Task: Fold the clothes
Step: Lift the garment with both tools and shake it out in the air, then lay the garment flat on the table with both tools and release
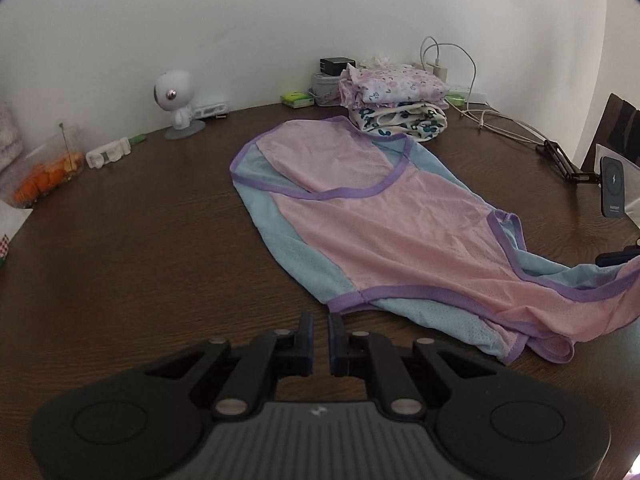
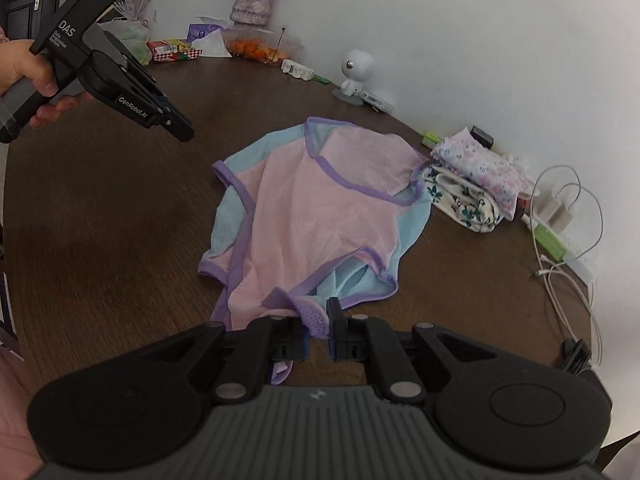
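- The pink and blue garment [image 1: 384,224] is lying spread across the middle of the dark wooden surface [image 1: 132,248], partly doubled over at its far end, so the fold seems to be only beginning.
- The right gripper [image 2: 318,330] is pinching the purple-trimmed strap at the near edge of the garment [image 2: 320,208]; its fingers [image 2: 338,334] are clenched on that fabric.
- The left gripper [image 1: 320,336] is hovering above bare wood just short of the garment's near corner, its fingers [image 1: 305,340] nearly closed with nothing between them.
- Judging from this, the next move is calling for the left fingers to part and take the matching strap or corner, so both hands can carry the near edge over evenly.
- The right wrist view is showing what the left cannot: the held strap, and the left gripper [image 2: 176,130] raised off the surface in a person's hand [image 2: 28,76].
- The left wrist view is showing a phone stand [image 1: 612,188] at the right edge.
- A stack of folded clothes [image 1: 394,98] is sitting just beyond the garment.
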Motion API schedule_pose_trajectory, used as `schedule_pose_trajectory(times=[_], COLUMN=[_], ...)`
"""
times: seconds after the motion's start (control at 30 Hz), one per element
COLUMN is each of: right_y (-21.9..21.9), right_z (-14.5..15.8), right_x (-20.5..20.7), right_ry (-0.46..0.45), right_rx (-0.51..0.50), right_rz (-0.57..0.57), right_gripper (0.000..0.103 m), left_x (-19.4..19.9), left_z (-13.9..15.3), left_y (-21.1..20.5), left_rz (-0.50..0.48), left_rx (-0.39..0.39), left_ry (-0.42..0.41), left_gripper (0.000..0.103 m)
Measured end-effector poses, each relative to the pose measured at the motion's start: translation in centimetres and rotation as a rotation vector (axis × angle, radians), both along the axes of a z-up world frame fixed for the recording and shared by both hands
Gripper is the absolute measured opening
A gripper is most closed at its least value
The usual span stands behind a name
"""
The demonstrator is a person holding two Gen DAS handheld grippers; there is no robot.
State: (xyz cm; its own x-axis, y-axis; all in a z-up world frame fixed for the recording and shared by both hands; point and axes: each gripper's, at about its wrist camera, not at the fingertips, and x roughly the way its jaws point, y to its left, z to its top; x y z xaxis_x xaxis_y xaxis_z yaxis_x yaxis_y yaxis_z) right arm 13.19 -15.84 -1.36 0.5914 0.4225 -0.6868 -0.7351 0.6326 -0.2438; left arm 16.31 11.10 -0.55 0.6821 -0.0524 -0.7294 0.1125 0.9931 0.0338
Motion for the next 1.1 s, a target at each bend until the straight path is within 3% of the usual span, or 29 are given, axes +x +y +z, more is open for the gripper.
schedule_pose_trajectory(times=[0.07,0.17,0.2,0.43,0.63,0.8,0.93,1.1], right_y=[-1.2,-2.2,-2.6,-5.0,-6.2,-6.5,-7.1,-7.0], right_z=[-0.6,-1.1,-1.3,-1.5,-0.5,0.1,0.4,0.7], right_x=[-0.2,0.3,0.7,2.4,3.0,2.9,3.0,2.8], right_ry=[0.033,0.044,0.052,0.119,0.125,0.099,0.098,0.094], right_rx=[0.039,0.08,0.099,0.276,0.404,0.45,0.498,0.521], right_rz=[-0.024,-0.059,-0.071,-0.165,-0.182,-0.184,-0.191,-0.173], right_gripper=[0.007,0.008,0.008,0.008,0.008,0.008,0.008,0.008], left_x=[-0.7,-2.2,-2.4,-2.4,-2.5,-2.1,-1.9,-1.5], left_z=[0.2,0.9,0.8,-2.0,-2.2,-3.1,-3.8,-3.1], left_y=[-0.9,-4.0,-5.2,-12.3,-14.1,-15.0,-14.5,-14.1], left_rz=[-0.054,-0.155,-0.195,-0.355,-0.403,-0.363,-0.306,-0.293], left_rx=[-0.033,-0.077,-0.093,-0.055,-0.128,-0.137,-0.191,-0.269], left_ry=[-0.002,-0.002,0.0,0.017,0.031,0.088,0.108,0.026], left_gripper=[0.02,0.053,0.056,0.053,0.044,0.042,0.04,0.02])
